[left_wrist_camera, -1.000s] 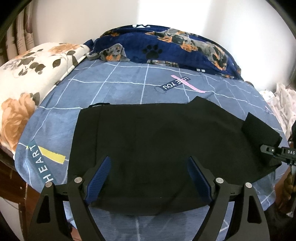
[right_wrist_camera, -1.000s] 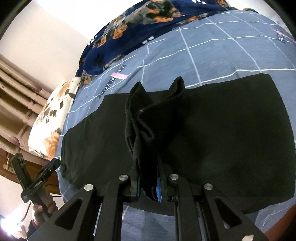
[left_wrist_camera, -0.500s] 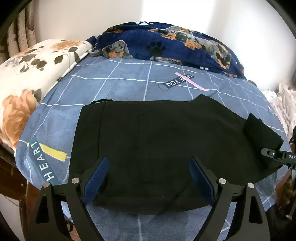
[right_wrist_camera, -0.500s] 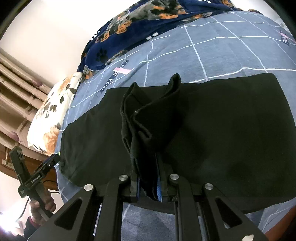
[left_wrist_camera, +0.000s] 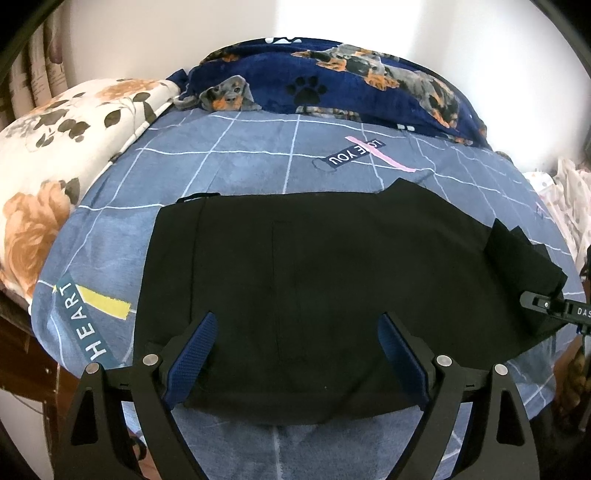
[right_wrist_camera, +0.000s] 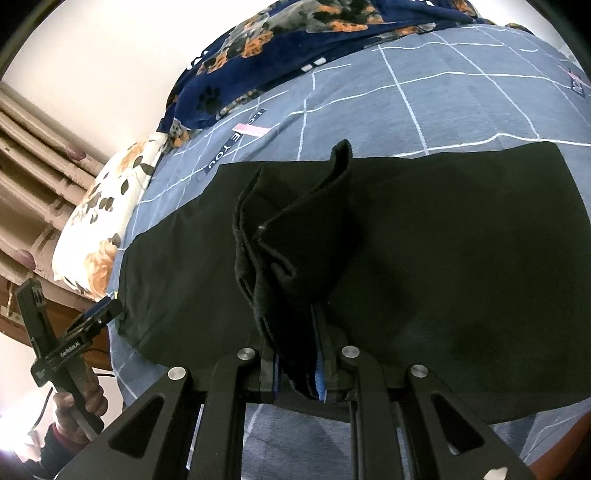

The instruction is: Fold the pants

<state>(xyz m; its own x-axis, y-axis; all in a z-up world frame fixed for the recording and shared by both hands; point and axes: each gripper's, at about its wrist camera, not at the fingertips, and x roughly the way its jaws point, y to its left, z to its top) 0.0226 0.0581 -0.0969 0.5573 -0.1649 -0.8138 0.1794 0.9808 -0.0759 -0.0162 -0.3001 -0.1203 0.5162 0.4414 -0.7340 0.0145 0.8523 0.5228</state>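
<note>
On the bed: one pair of black pants (left_wrist_camera: 314,280) spread flat on a blue sheet (left_wrist_camera: 251,158)
Grippers: two
Left gripper (left_wrist_camera: 295,328): jaws wide, empty
Right gripper (right_wrist_camera: 299,369): clamped on a raised pants fold
Right view only: a hand (right_wrist_camera: 79,406)

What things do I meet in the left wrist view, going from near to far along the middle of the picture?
Black pants → blue checked bedsheet → navy dog-print blanket → white wall.
</note>
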